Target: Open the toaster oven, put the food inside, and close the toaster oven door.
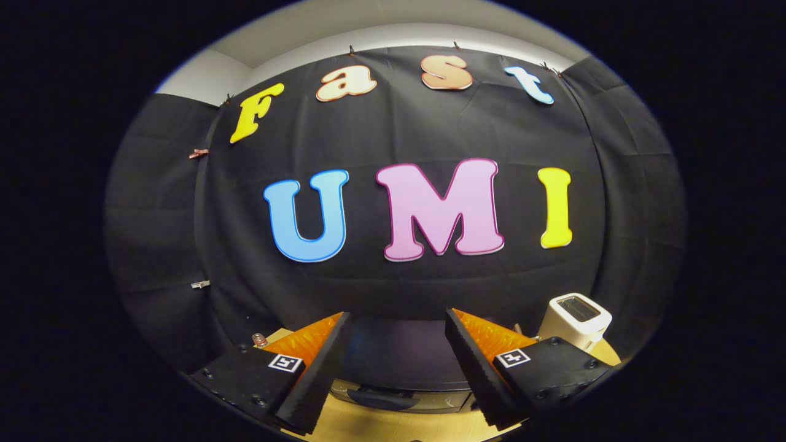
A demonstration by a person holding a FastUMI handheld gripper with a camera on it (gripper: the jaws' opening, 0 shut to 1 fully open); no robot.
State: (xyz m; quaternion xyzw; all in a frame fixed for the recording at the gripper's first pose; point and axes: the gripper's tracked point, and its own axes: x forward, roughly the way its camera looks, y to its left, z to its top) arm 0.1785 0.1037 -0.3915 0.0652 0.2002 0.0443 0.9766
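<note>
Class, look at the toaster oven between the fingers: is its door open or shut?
Shut. The toaster oven door stands upright with its handle against the front. The hand-held gripper is open and holds nothing.

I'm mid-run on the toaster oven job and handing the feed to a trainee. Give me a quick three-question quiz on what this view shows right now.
1. True or false: the hand-held gripper is shut on the toaster oven's handle.
2. Multiple choice: the white toaster stands
A. between the fingers
B. beyond the right finger, on the wooden table
C. on top of the toaster oven
3. Short answer: what dark appliance lies between and just beyond the fingers, and where is its handle?

Key
1. False: the fingers are spread apart and hold nothing.
2. B
3. The toaster oven; its dark handle runs along the front, low between the fingers. Whether the door is fully closed cannot be told.
</note>
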